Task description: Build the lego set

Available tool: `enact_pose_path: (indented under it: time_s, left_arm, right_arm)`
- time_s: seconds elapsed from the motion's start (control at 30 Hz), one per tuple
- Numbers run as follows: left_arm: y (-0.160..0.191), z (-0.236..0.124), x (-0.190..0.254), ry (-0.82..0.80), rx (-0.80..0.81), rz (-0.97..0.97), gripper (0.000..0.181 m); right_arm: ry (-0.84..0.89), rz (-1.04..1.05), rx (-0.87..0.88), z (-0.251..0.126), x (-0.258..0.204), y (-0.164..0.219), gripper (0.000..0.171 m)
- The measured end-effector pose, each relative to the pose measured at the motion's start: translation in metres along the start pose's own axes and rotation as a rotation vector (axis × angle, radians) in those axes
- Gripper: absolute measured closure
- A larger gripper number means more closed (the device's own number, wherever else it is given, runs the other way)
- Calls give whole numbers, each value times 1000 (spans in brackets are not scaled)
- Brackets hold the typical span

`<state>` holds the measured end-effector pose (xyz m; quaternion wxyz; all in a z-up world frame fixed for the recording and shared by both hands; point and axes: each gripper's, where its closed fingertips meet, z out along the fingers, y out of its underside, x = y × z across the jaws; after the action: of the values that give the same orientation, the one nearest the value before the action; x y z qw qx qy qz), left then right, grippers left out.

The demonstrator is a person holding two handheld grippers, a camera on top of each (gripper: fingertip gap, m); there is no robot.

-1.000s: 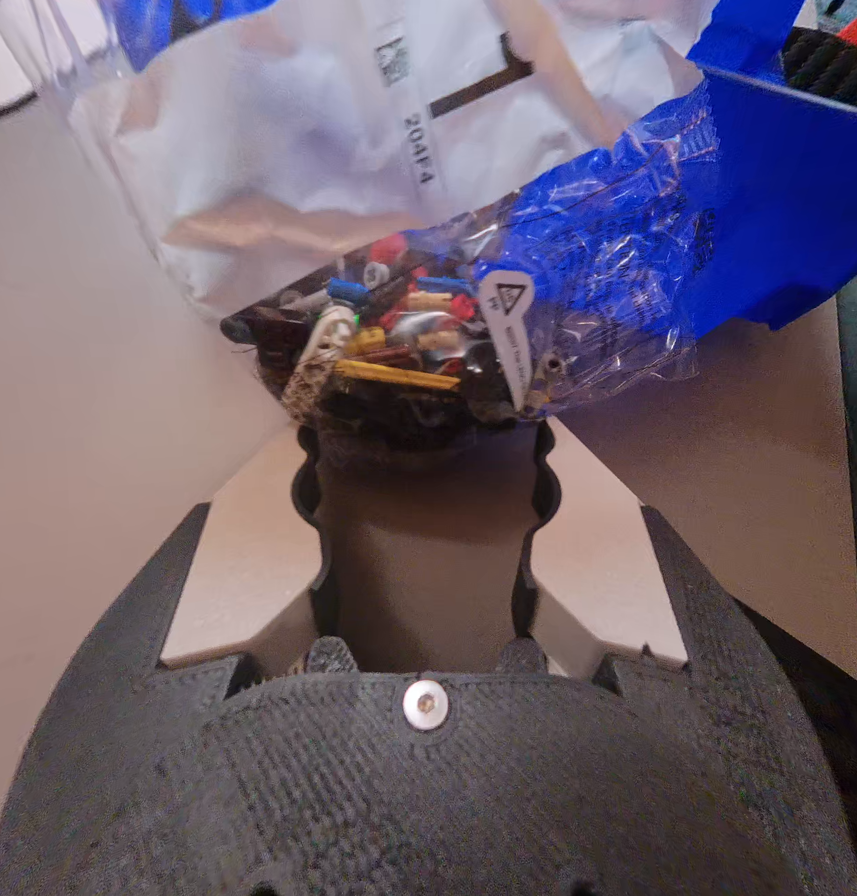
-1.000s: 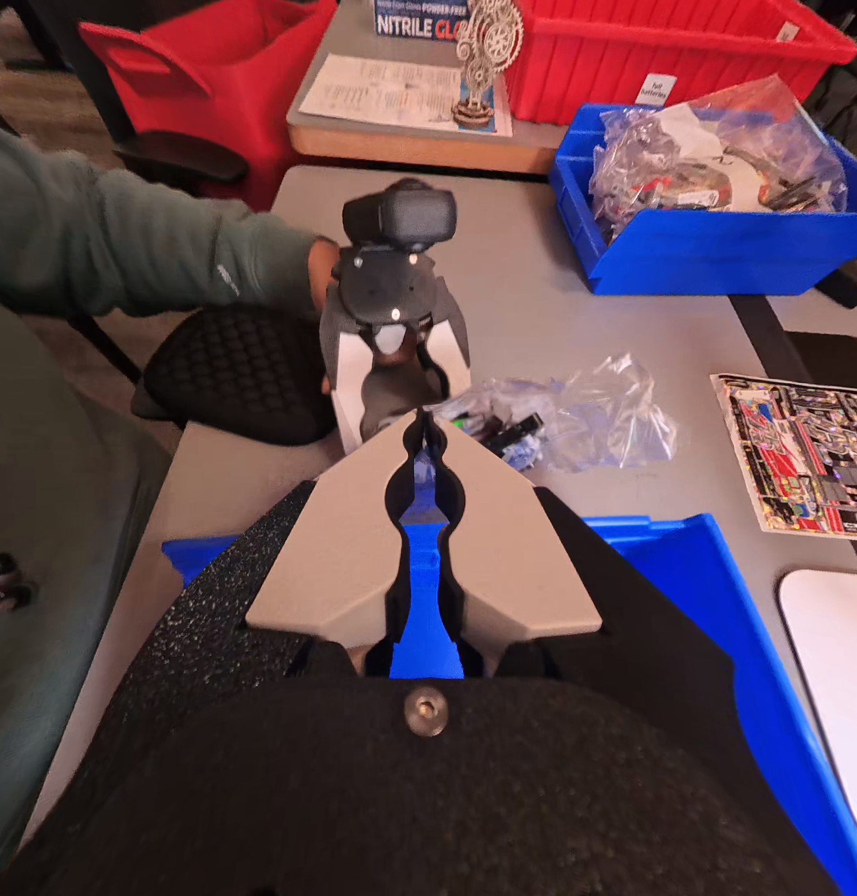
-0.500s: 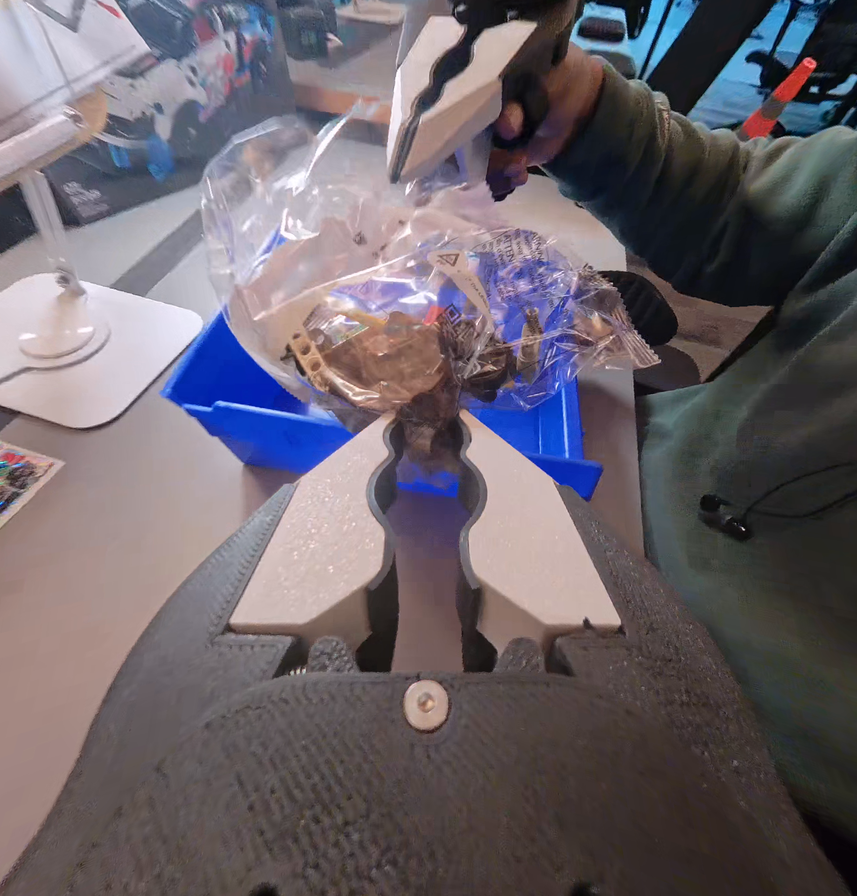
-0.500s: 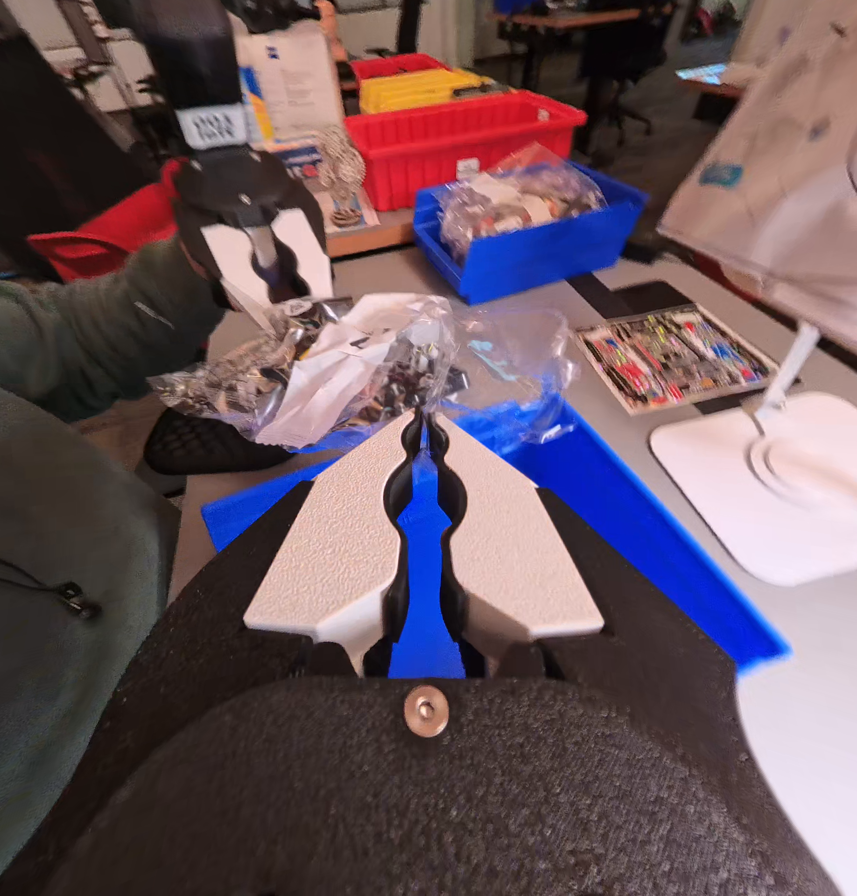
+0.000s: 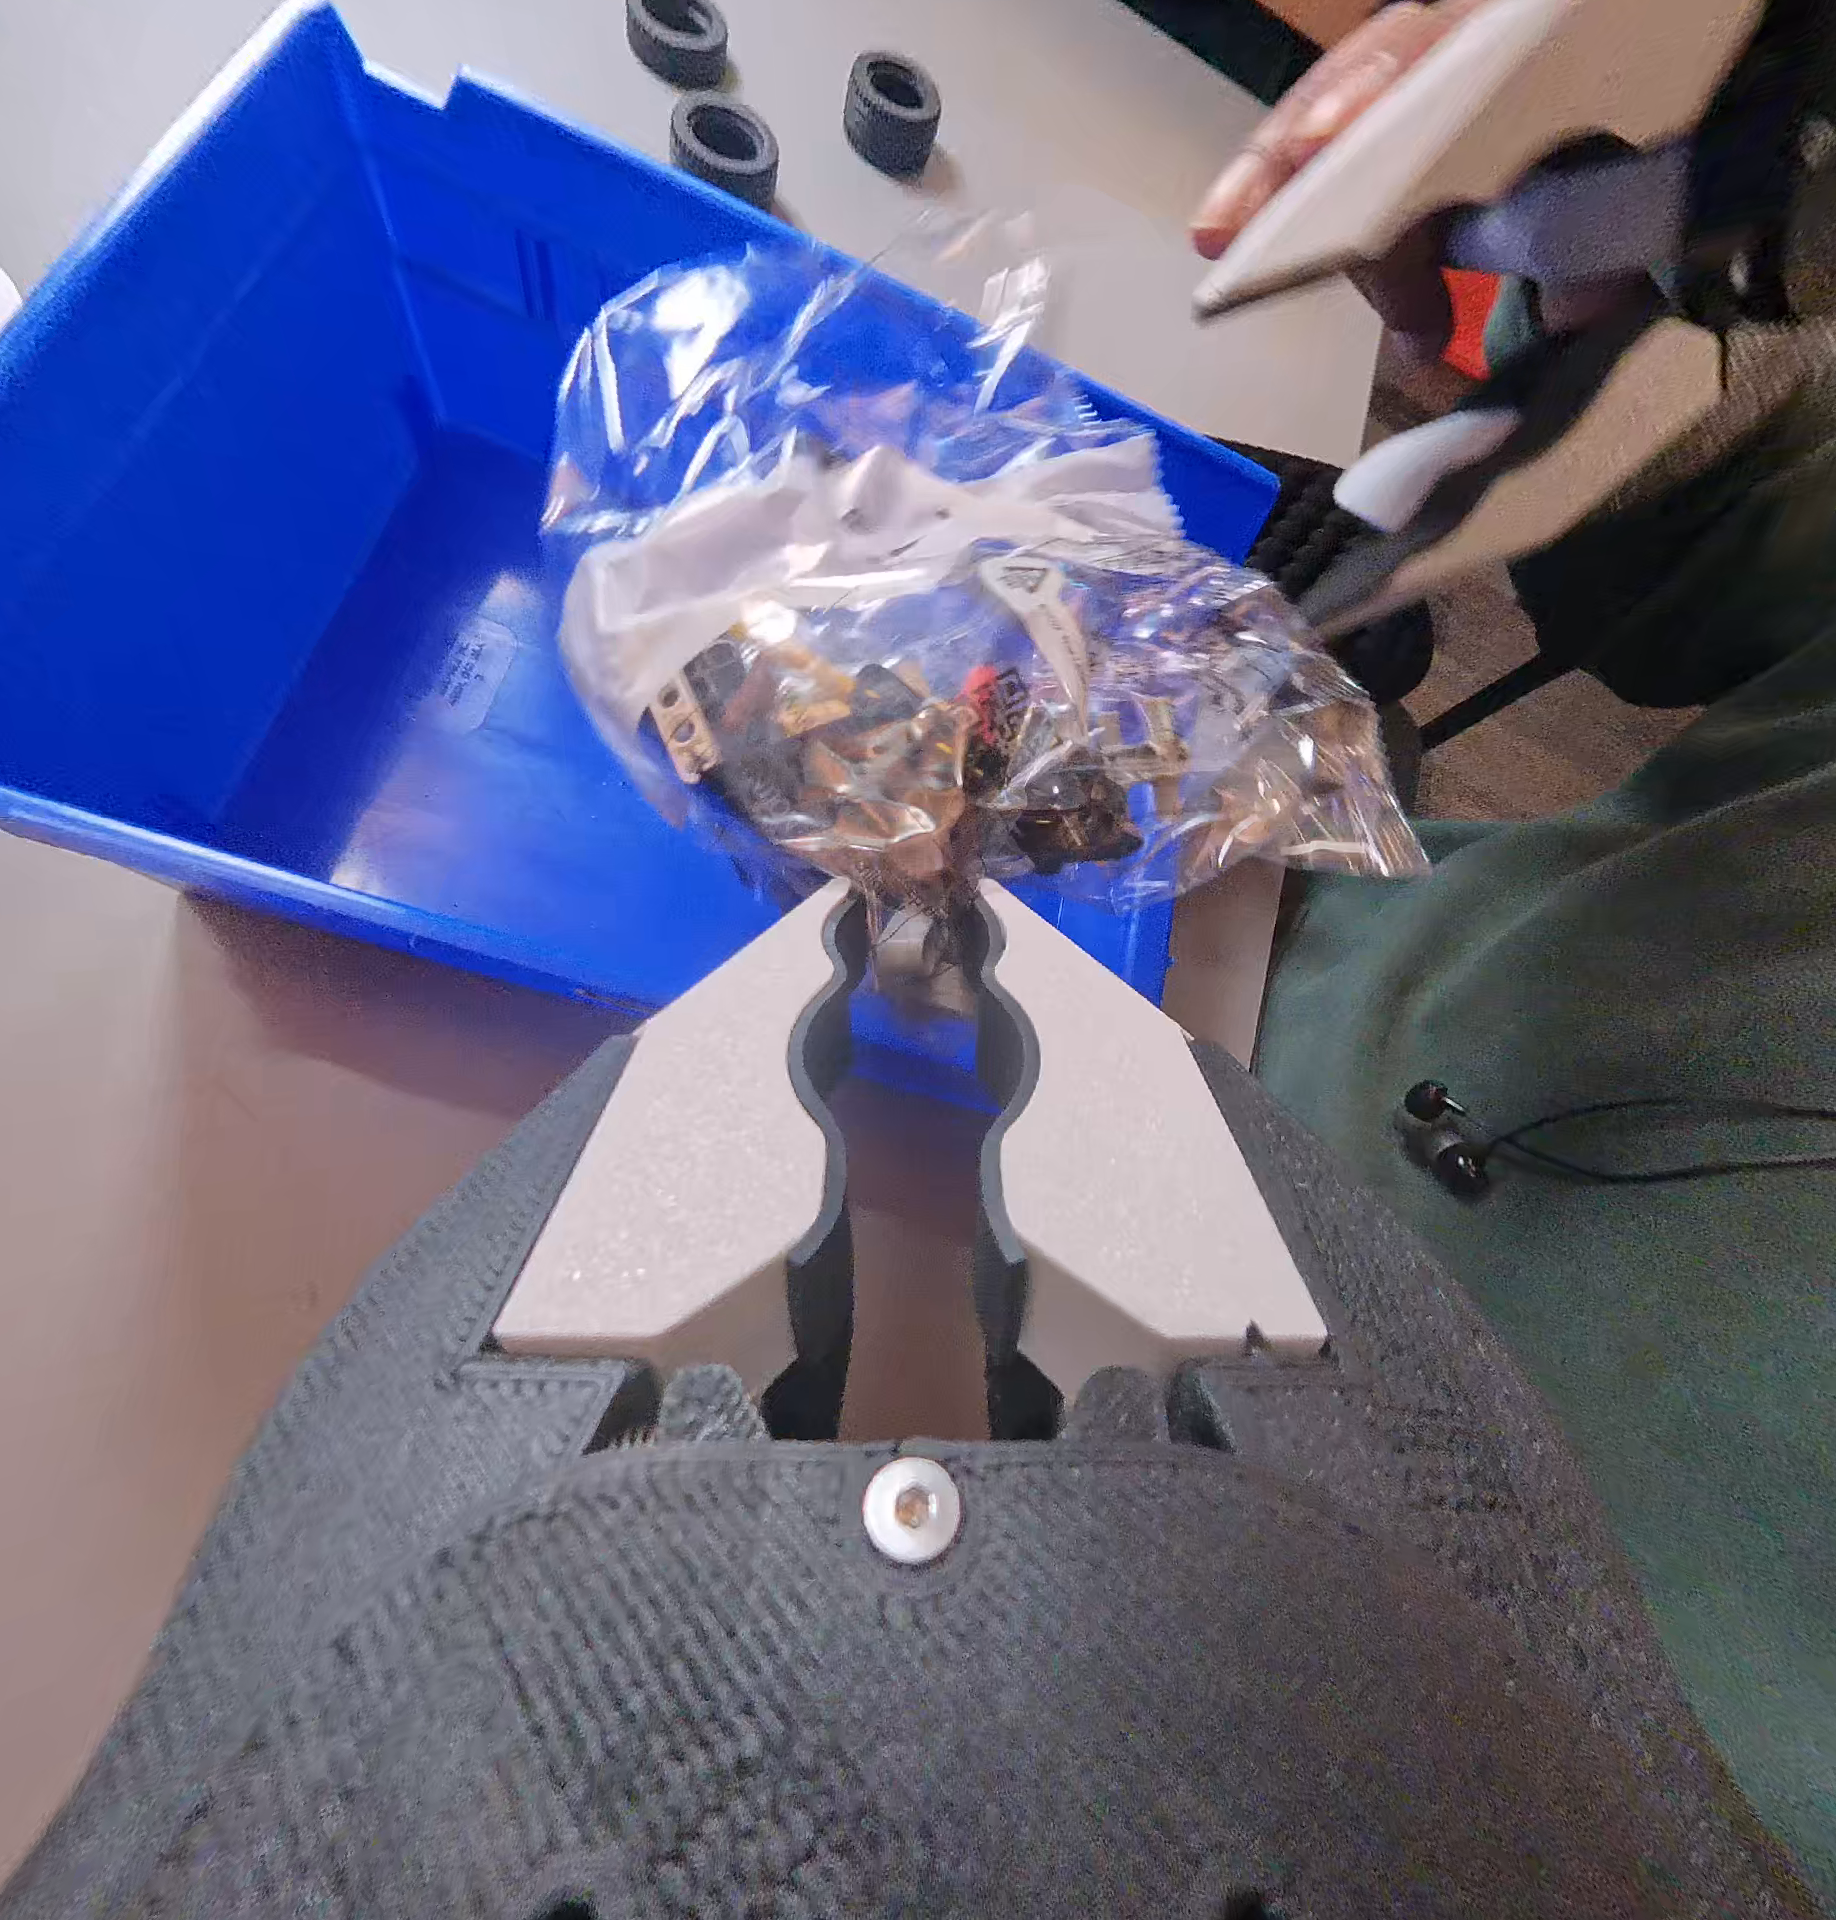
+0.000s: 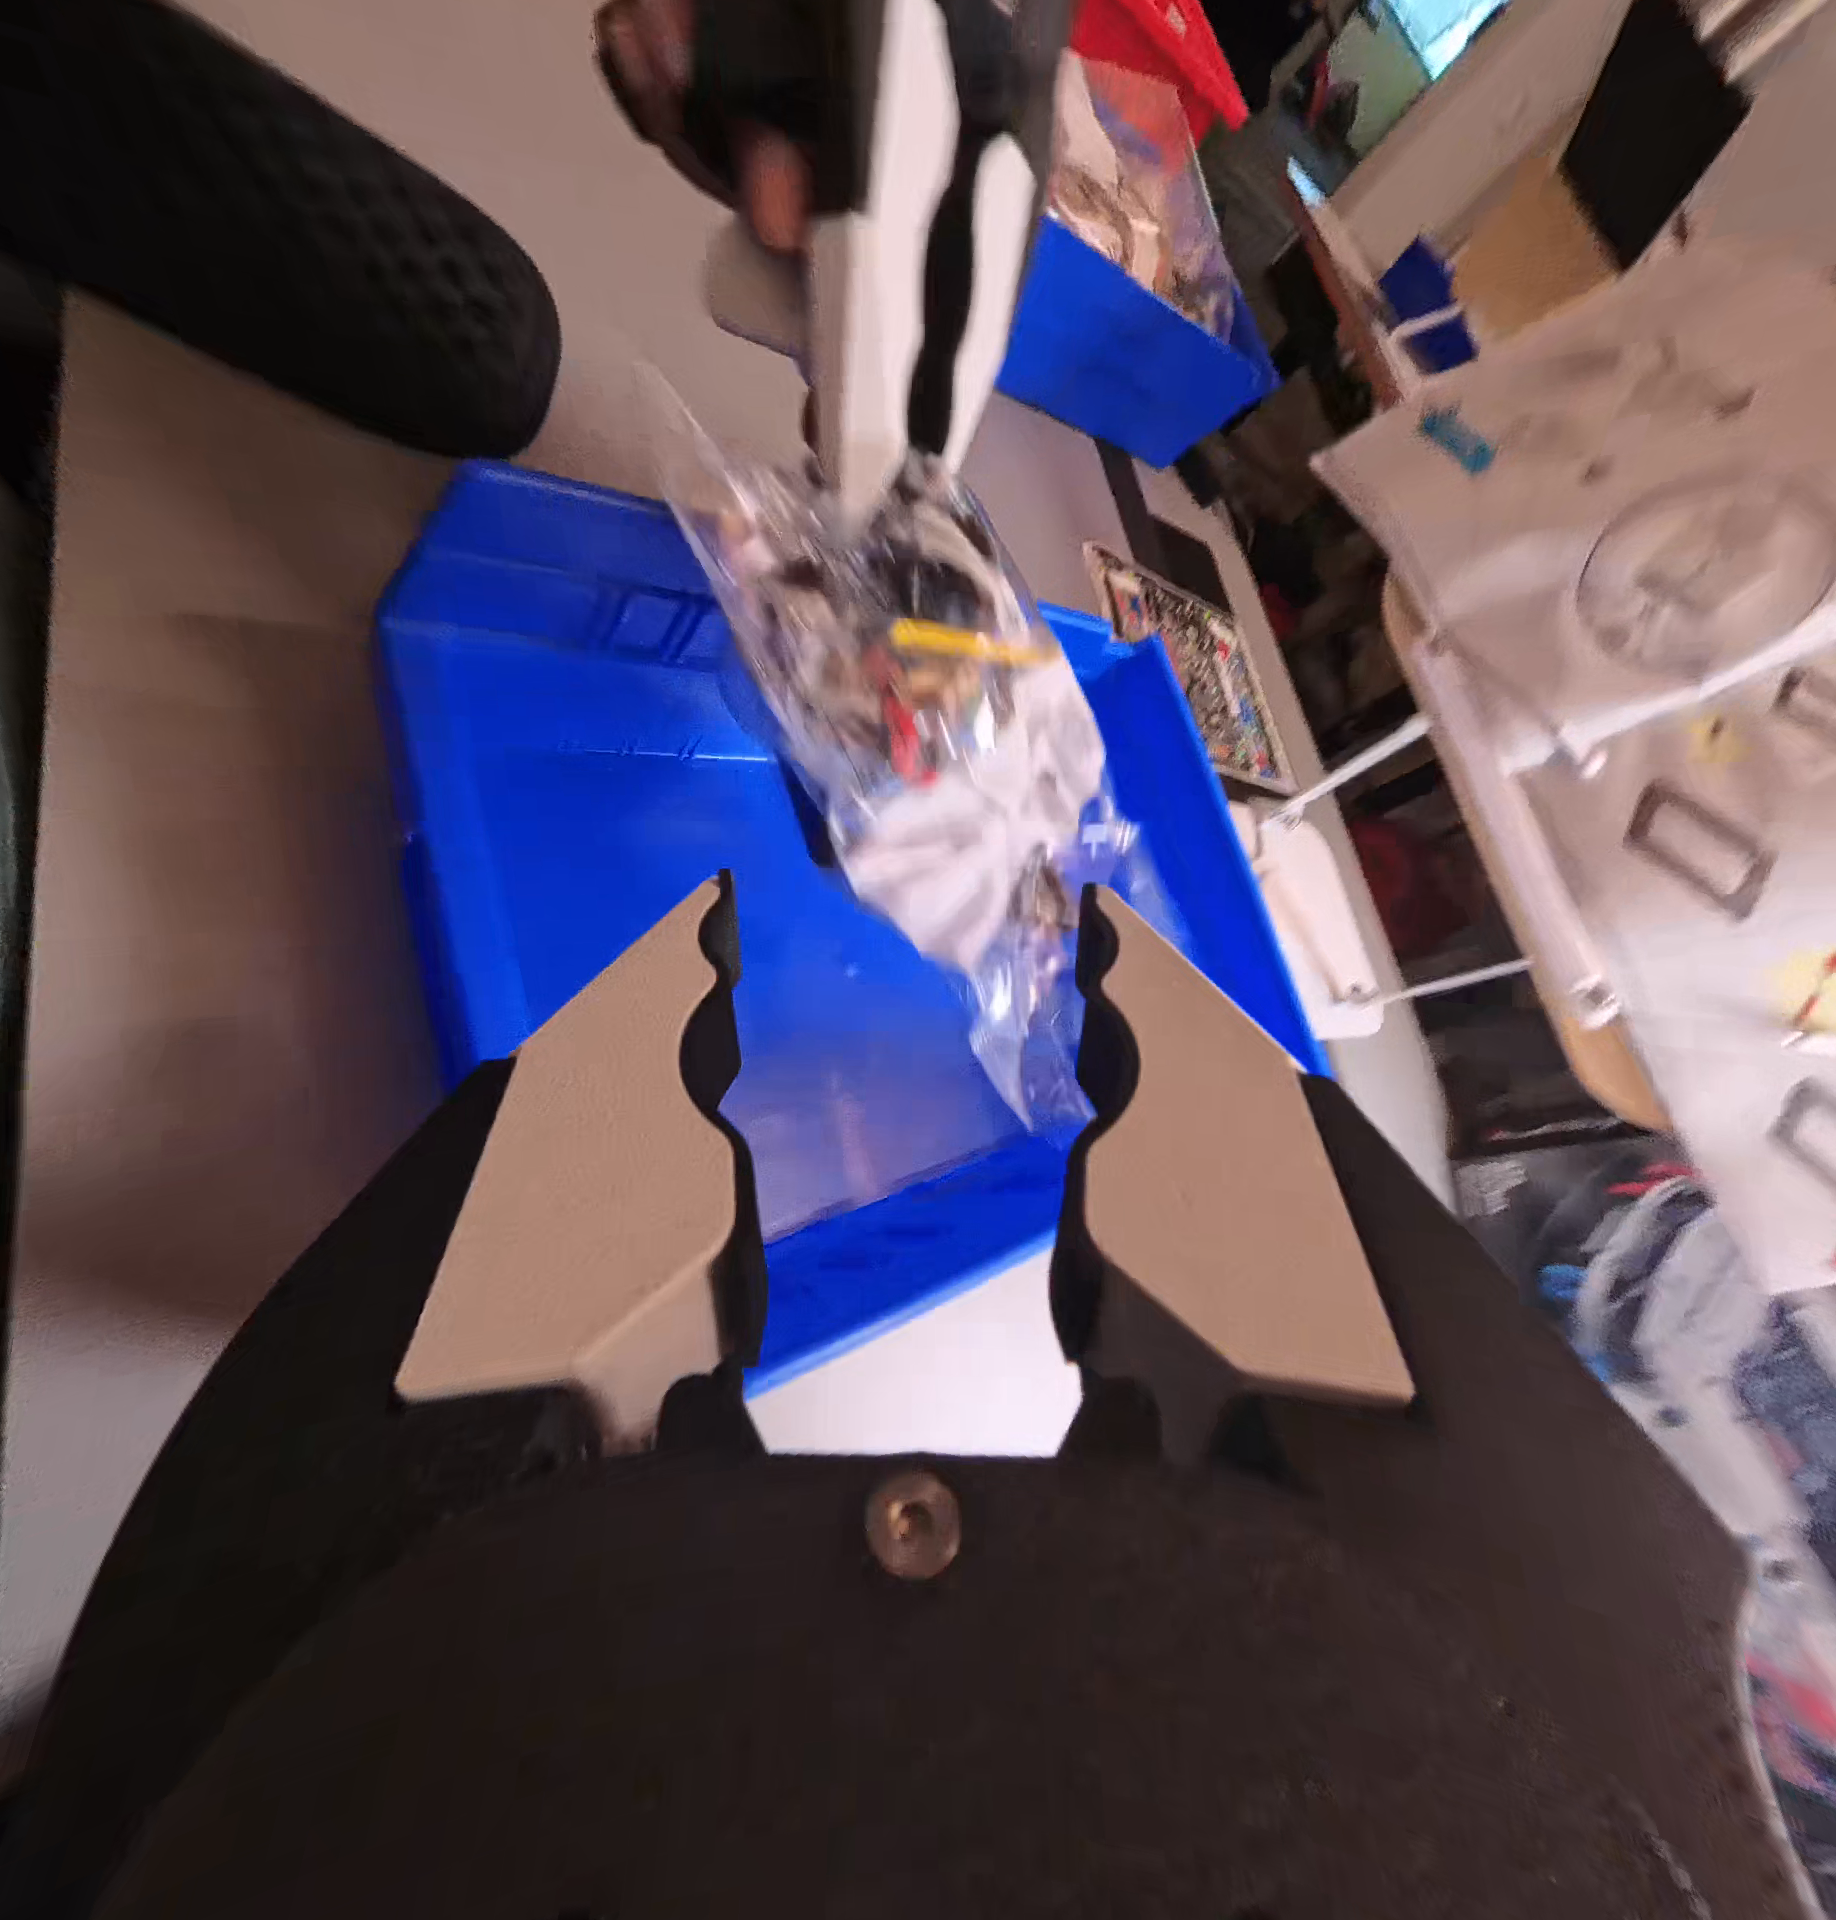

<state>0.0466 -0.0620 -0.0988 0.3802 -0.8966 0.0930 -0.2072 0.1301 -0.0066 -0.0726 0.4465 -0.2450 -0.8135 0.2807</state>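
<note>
A clear plastic bag of small lego parts (image 5: 893, 623) hangs over an open blue bin (image 5: 218, 416) on the grey table. My left gripper (image 5: 914, 914) is shut on one bunched end of the bag, with the parts heaped near my fingertips. In the right wrist view the left gripper (image 6: 893, 468) holds the bag (image 6: 924, 727) from above and its loose end dangles into the bin (image 6: 581, 831). My right gripper (image 6: 906, 888) is open and empty, its right finger beside the bag's loose end. One of its fingers (image 5: 1413, 187) shows blurred in the left wrist view.
Three black tyres (image 5: 727, 145) lie on the table beyond the bin. A second blue bin with bags (image 6: 1122, 353), a sticker sheet (image 6: 1194, 675) and a white stand base (image 6: 1309, 914) lie to the right. The person's green-sleeved body (image 5: 1620, 1039) is close by. Left tips to right tips: about 11 centimeters.
My right gripper has opened and let go of the bag. My left gripper has swung the bag over the blue bin, now seen from above.
</note>
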Motion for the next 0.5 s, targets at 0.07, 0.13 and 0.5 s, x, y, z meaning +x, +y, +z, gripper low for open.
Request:
enact_pose_path:
  time_s: [0.07, 0.13, 0.5]
  left_arm:
    - [-2, 7, -4, -17, -49, -27, 166]
    - [-1, 14, -12, -48, -104, -33, 166]
    - [-16, 4, -12, 29, 0, -73, 158]
  right_arm:
    - [21, -98, 11, 5, -8, -11, 111]
    - [77, -170, 10, 12, -4, -18, 116]
    - [-48, -1, 126, 35, 13, -6, 171]
